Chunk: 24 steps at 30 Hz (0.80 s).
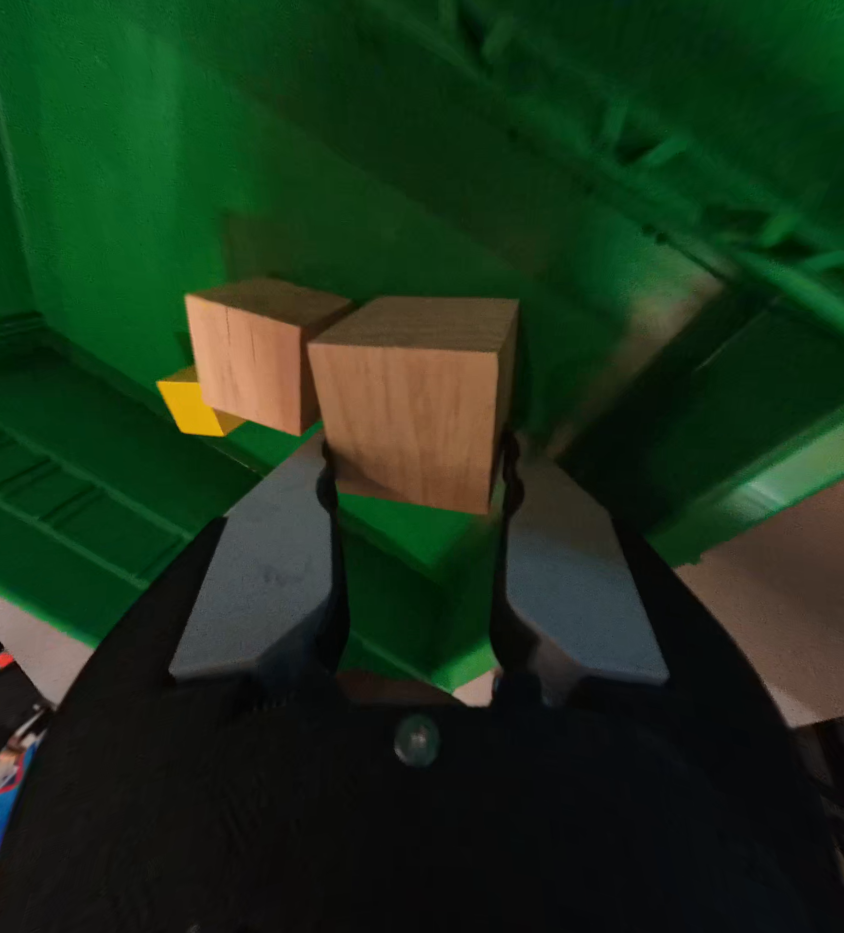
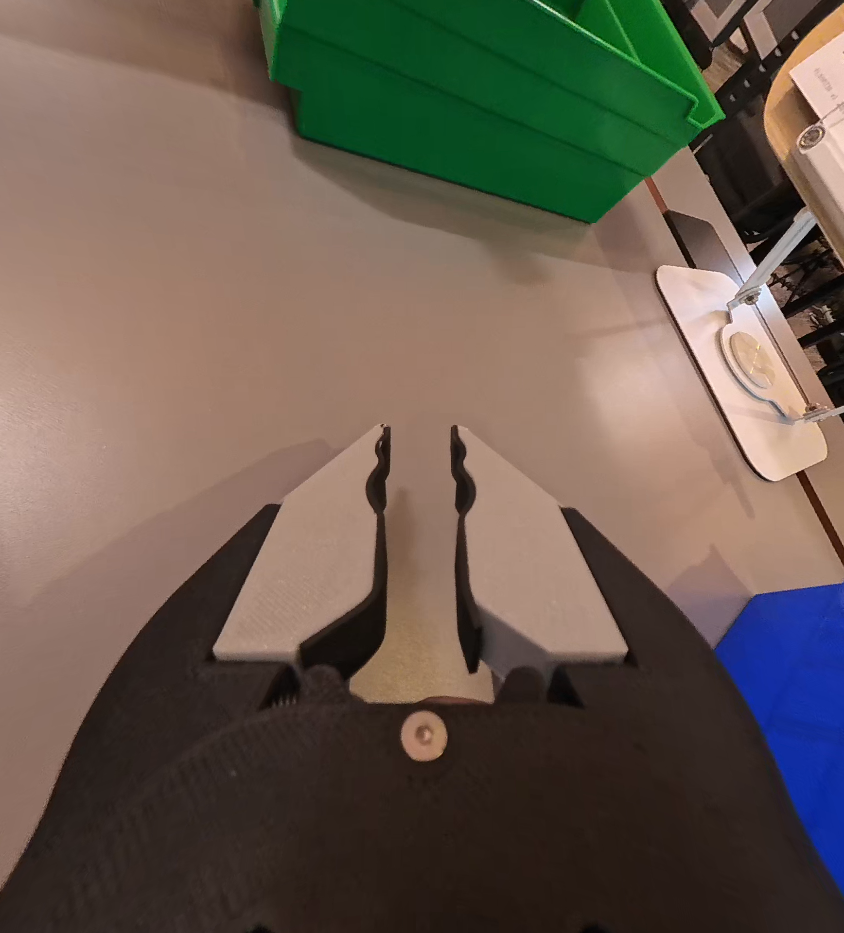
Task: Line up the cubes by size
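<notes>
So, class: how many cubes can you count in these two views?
3, all in the left wrist view: a large wooden cube gripped by the left gripper, a second wooden cube beside it, and a yellow cube partly hidden behind. Others may be hidden.

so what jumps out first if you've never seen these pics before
In the left wrist view, a wooden cube clamped in the left gripper fills the centre, with a second wooden cube and a small yellow cube behind it in the green bin. The right gripper hovers empty over the grey table.
</notes>
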Each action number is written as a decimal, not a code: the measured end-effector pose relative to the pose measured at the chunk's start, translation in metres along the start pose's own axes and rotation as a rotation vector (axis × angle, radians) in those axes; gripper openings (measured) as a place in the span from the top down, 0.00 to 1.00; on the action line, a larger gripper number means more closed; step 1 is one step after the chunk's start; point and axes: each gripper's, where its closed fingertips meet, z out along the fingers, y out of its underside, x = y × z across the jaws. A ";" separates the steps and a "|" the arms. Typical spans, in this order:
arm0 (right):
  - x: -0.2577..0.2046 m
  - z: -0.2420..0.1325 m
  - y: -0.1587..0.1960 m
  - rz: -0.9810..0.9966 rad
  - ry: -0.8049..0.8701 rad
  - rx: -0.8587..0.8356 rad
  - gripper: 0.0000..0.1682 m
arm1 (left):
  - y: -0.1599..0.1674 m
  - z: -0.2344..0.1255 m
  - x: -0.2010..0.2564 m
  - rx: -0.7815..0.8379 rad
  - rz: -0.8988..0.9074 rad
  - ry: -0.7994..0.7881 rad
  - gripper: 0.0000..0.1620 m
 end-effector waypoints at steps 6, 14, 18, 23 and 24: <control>0.002 -0.003 -0.003 0.000 0.010 0.017 0.88 | -0.005 0.004 -0.001 0.087 -0.067 0.054 0.60; -0.004 0.002 0.001 -0.018 -0.012 -0.011 0.88 | -0.013 -0.008 -0.007 0.247 -0.144 0.097 0.64; -0.004 0.002 0.001 -0.011 -0.012 -0.010 0.88 | -0.016 -0.001 -0.006 0.229 -0.150 0.115 0.64; -0.005 0.003 0.002 0.001 -0.025 -0.010 0.88 | -0.020 0.004 -0.008 0.126 -0.094 0.081 0.62; -0.005 0.003 0.003 -0.002 -0.025 -0.015 0.88 | -0.020 0.005 -0.009 0.100 -0.079 0.074 0.62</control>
